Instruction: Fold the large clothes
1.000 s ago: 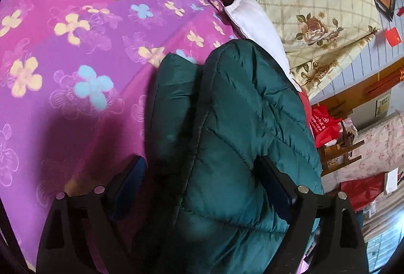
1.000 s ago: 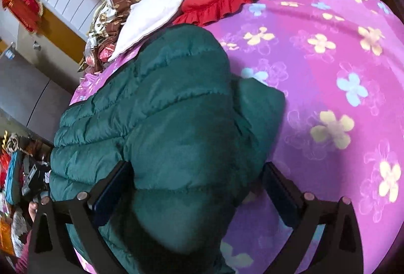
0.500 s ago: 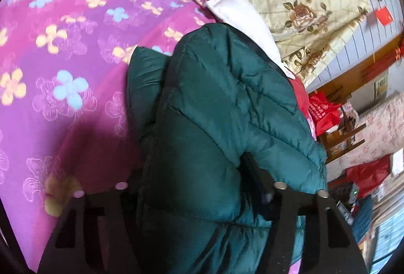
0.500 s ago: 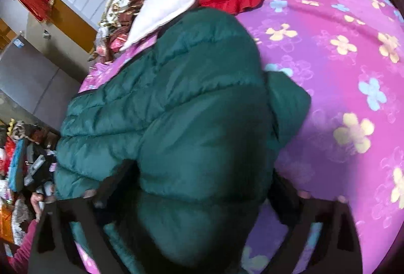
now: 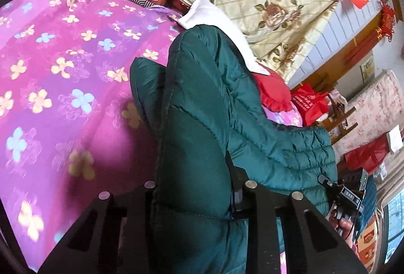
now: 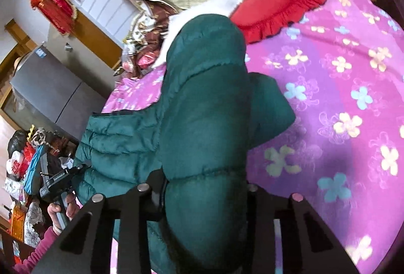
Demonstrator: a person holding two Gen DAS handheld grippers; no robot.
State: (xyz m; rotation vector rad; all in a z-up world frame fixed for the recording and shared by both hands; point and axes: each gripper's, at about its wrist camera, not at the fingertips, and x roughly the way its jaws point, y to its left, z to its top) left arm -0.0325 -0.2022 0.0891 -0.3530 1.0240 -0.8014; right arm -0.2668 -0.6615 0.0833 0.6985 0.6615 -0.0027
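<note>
Gripping the green puffer jacket (image 5: 197,127), the left gripper (image 5: 194,188) is pinching a thick quilted fold above the pink floral bedspread (image 5: 63,66). Alongside, the right gripper (image 6: 204,188) is likewise clamping the padded bulk. Both should be travelling level and together, so that the slippery, springy fold is landing square rather than ballooning open.

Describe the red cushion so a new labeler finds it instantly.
Start at the bed's pink floral bedspread. At its head end, behind the dark green puffer jacket, the red cushion lies beside a white pillow. It is the only solid red piece there, edged with a gathered frill.
</note>
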